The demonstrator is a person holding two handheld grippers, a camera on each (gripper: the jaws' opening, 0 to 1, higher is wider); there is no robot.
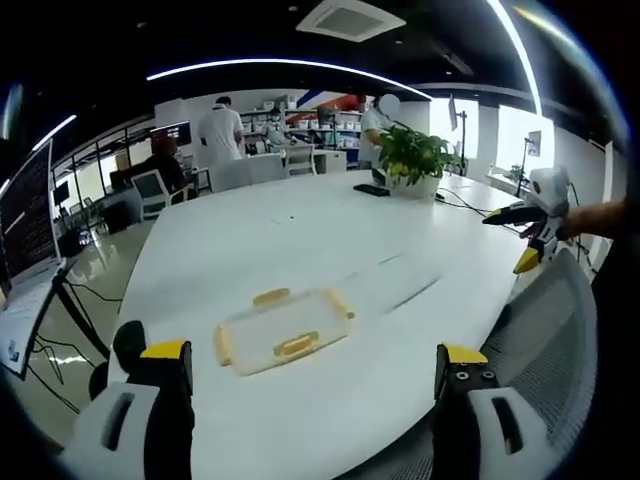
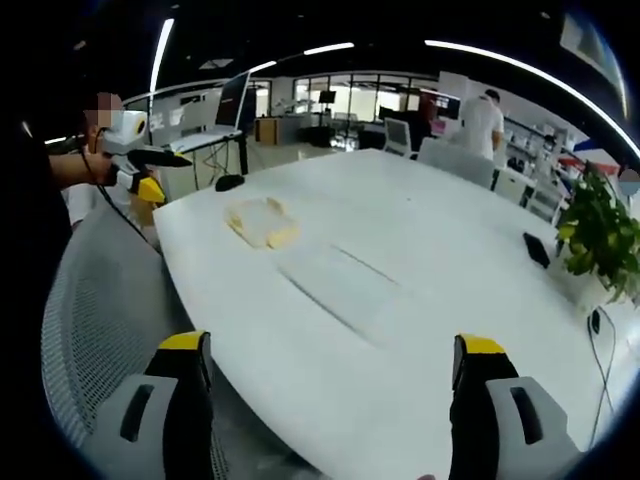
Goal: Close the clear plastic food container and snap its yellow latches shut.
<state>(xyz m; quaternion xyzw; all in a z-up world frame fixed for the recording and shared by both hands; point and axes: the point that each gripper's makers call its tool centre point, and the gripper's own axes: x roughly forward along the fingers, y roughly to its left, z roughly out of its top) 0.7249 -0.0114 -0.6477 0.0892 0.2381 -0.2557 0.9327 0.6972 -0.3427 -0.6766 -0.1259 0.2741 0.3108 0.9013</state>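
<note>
Meanwhile, lidded container [image 1: 283, 331] with yellow latches [image 1: 296, 345] on white table [image 1: 330, 240], left gripper [image 1: 314, 368] and right gripper [image 2: 333, 356] fingers spread, gripping nothing

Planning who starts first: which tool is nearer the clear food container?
Left. The left tool hovers open just short of the container, which lies between its jaws' line of sight. The right tool is open farther along the table edge, with the container well ahead.

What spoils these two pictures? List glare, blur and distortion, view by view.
Left gripper view: fisheye bends the white table edge and ceiling light strips; bright windows wash out at the right; the clear container is sharp enough to show its yellow latches. Right gripper view: same bending; the container is small and soft, latches hard to separate; streaky reflections lie on the tabletop.
</note>
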